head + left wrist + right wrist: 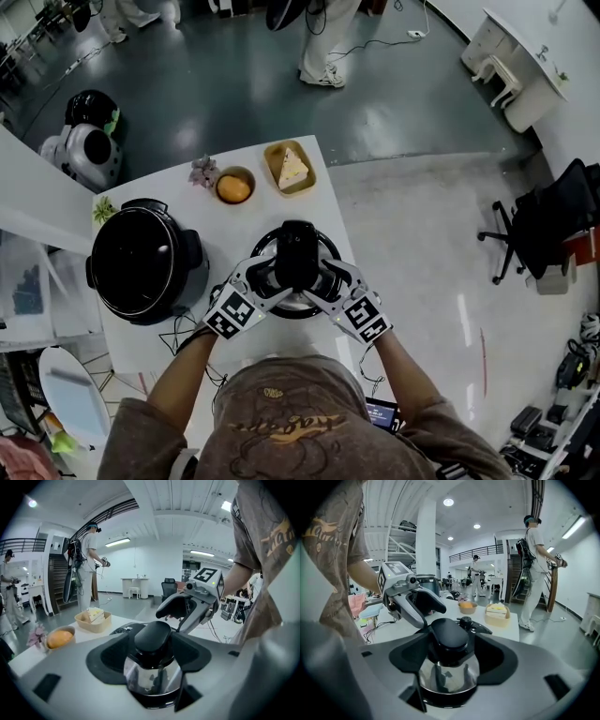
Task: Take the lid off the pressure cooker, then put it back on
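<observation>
Jaws of left gripper (267, 281) and right gripper (326, 281) stand released, straddling tall black handle (296, 253) atop round black-rimmed steel lid (325, 246).

Lid (296, 255) is off and lying flat on the white table (258, 217), a shiny steel dome with a chunky black handle (152, 638) pointing up. The black, round pressure cooker (141, 267) stands open and upright near the lid's left, apart from it.

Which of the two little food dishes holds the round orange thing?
The round brown bowl, next to the small flower. The square tan tray beside it holds a pale yellow wedge instead.
</observation>
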Tool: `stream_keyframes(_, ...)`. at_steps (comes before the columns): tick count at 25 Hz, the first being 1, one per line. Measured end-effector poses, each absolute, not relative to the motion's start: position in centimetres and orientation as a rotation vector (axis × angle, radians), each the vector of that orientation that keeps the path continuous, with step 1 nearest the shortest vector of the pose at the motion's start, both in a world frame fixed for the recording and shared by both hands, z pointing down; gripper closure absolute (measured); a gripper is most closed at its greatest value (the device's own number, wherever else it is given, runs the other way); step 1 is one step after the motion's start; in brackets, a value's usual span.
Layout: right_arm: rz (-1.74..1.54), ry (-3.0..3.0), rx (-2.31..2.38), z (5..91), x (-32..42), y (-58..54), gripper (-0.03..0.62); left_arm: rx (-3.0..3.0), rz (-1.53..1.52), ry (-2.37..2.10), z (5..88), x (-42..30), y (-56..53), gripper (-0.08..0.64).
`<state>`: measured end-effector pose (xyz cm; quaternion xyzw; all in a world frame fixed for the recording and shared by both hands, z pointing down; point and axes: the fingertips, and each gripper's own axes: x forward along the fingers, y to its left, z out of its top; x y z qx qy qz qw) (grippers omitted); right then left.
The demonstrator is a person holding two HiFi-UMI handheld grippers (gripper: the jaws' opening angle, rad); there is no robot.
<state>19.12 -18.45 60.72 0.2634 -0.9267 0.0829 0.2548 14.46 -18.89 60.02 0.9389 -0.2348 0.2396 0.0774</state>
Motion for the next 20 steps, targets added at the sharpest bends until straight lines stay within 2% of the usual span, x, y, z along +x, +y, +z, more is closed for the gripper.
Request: stream_keyframes(20,0.209,-2.534,0.574,62.7,17.9,-19.5,0.309,2.821,0.782,-0.543,62.7,15.9,-19.6,0.284)
